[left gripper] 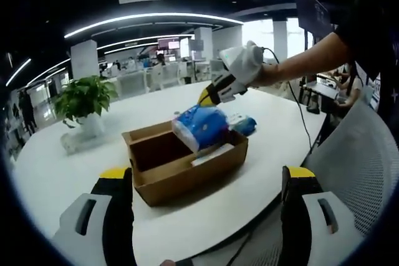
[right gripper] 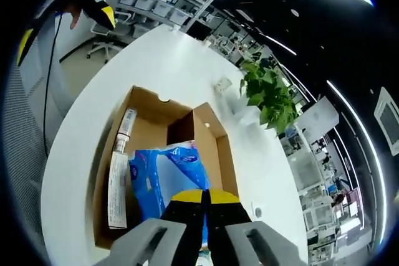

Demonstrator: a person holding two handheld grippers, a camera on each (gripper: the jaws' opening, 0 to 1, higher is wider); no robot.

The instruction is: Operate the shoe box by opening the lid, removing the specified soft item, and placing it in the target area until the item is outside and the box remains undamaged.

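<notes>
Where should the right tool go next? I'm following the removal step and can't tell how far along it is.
Probably straight up and away from the shoe box. The right tool is shut on the blue soft pack, whose lower end looks still inside the open box, so lifting first should clear the cardboard walls.

open office, white oval table (left gripper: 56, 172), potted plant (left gripper: 84, 101), dark ceiling with curved light strips (left gripper: 149, 18), mesh chair (left gripper: 365, 160)
</notes>
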